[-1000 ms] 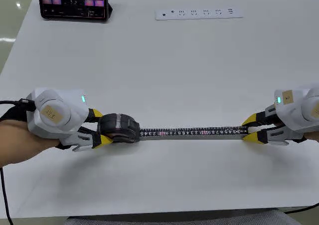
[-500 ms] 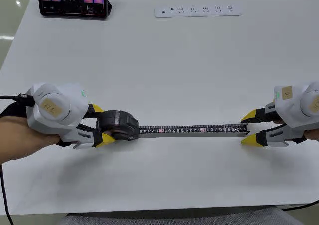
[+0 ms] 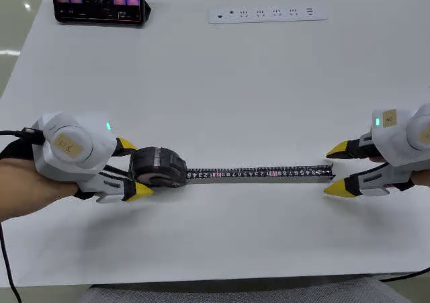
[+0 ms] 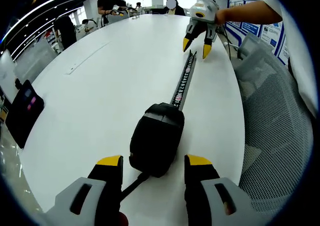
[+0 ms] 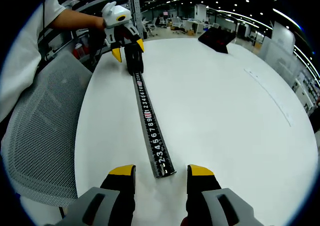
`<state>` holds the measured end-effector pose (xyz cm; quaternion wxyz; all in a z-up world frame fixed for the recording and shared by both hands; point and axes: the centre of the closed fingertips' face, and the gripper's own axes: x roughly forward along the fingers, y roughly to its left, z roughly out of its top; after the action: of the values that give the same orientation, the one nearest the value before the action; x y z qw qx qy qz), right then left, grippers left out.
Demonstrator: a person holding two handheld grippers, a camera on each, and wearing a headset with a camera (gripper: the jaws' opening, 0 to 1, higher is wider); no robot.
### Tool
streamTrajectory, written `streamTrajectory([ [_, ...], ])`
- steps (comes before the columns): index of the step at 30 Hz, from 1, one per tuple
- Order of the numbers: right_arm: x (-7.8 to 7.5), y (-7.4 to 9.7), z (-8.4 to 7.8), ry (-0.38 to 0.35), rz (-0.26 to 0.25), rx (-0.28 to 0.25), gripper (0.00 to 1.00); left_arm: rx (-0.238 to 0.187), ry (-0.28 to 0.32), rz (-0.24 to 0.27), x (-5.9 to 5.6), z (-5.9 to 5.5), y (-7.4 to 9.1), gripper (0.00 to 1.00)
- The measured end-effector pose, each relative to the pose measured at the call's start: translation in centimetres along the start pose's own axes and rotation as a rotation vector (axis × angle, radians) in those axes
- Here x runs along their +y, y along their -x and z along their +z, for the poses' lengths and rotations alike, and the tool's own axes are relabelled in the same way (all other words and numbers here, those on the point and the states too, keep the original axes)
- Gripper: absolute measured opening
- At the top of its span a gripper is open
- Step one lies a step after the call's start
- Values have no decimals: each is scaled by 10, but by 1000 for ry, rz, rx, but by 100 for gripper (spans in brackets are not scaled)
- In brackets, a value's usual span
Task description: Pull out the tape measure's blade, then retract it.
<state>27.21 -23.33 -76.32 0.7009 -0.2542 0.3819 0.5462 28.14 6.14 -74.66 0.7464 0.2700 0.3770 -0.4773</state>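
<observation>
The left gripper (image 3: pixel 134 169) lies low over the table (image 3: pixel 215 95), with the forearm coming in from the side and its 2 yellow-tipped jaws pointing toward the other gripper. The jaws stand apart, loosely flanking the back of the tape measure (image 3: pixel 159 168); the left gripper view shows a narrow gap on each side. A tan sticker (image 3: pixel 67 144) on its housing carries writing too small to read. The blade (image 3: pixel 259 174) runs straight out, flat on the table, printed with white digits up to 9 and then a red mark. Its end lies between the tips of the right gripper (image 3: pixel 336 169), whose jaws are spread wide and not touching it.
</observation>
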Motion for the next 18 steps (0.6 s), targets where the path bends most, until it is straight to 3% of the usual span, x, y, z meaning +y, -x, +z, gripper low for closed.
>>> streamTrajectory([
  [3, -1, 4, 7, -65, -39, -51, 42, -13, 41, 14, 0, 0, 2, 45],
  [7, 0, 8, 8, -88, -69, -71, 48, -32, 62, 47, 2, -2, 5, 51],
  [9, -6, 13, 12, -100, -130, -98, 47, -48, 89, 58, 3, -2, 7, 55],
  [14, -4, 15, 17, -142, -147, -127, 50, -90, 132, 94, 4, 1, 12, 57],
  [18, -4, 15, 16, -146, -148, -128, 50, -91, 132, 97, 4, 2, 13, 56],
])
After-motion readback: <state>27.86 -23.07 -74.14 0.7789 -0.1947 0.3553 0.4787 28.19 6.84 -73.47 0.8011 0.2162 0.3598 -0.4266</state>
